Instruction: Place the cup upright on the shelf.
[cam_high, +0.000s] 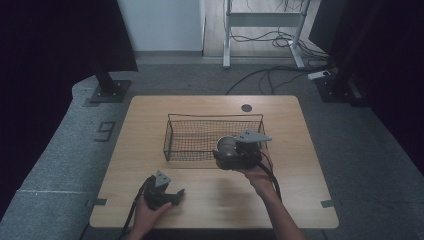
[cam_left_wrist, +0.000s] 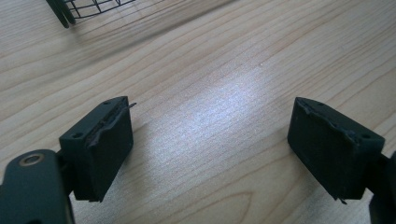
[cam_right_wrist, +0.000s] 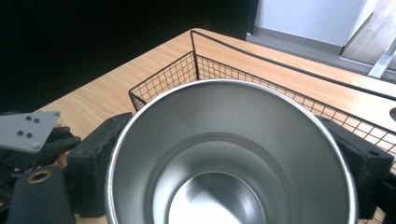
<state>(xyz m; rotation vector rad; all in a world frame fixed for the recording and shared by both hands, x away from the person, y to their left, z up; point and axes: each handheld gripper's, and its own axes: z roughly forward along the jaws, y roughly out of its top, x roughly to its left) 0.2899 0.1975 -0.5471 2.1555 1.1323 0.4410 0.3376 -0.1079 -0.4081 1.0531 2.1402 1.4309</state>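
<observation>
A shiny metal cup (cam_high: 227, 146) hangs above the near right edge of a black wire basket (cam_high: 200, 119) in the middle of the wooden table. My right gripper (cam_high: 226, 154) is shut on it. In the right gripper view the cup (cam_right_wrist: 229, 154) faces me with its mouth open and empty, a black pad (cam_right_wrist: 95, 158) pressed on each side, and the basket (cam_right_wrist: 177, 74) lies beyond it. My left gripper (cam_high: 172, 195) rests low near the table's front left edge. It is open (cam_left_wrist: 210, 149) with bare wood between its pads, and a basket corner (cam_left_wrist: 84, 9) shows far off.
A round cable hole (cam_high: 246, 107) sits in the table's far edge behind the basket. Bare wood (cam_high: 220, 197) lies between the two hands. On the floor beyond stand a black stand base (cam_high: 107, 90) at left and loose cables (cam_high: 270, 75) at right.
</observation>
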